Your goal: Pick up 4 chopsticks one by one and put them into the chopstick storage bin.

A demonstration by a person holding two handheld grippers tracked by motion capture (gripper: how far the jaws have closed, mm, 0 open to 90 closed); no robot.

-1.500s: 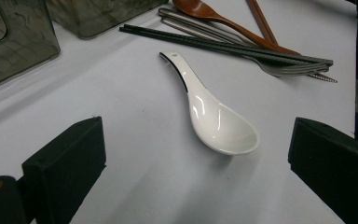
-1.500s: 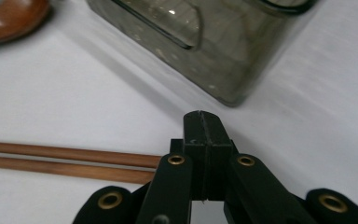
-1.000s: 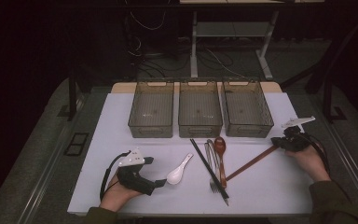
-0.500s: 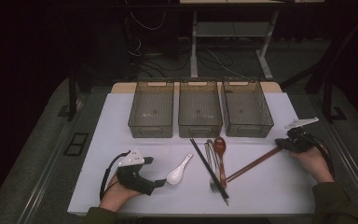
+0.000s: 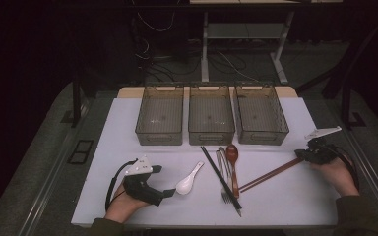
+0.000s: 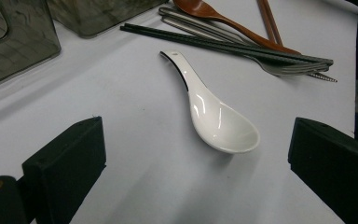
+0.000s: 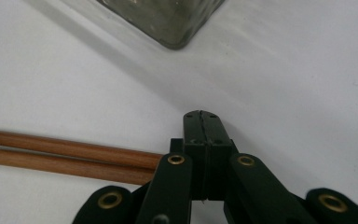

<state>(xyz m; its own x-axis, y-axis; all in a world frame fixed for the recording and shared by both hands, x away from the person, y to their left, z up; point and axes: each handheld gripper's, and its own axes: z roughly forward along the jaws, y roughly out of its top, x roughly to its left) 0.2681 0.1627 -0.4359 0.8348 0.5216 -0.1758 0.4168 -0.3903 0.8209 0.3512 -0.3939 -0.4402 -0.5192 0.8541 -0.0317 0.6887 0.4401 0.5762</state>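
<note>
1. The step in hand looks like sorting cutlery into the 3 smoky translucent plastic bins [image 5: 210,120] along the far side of the white counter [image 5: 108,147]; all 3 appear empty, so the job seems barely begun.
2. The left tool [image 5: 170,191] rests at the near left with its jaws spread wide and nothing between them. Just ahead of it, not touched, lies the white ceramic soup spoon [image 6: 216,116], bowl toward the tool and handle pointing away toward the far right.
3. The right tool [image 7: 202,122] sits at the near right with its jaws pressed together, and I cannot tell whether they pinch anything. The pair of brown wooden chopsticks [image 7: 60,154] ends right beside it, low on the counter.
4. In the middle lie the black chopsticks [image 5: 220,178], a metal fork [image 5: 223,174] and a brown wooden spoon [image 5: 233,164], bunched close together.
5. Next move, as I judge it: the left tool should ease forward until its jaws straddle the soup spoon, then close.
6. The right tool needs a firm hold on the wooden chopsticks before lifting toward a bin.
</note>
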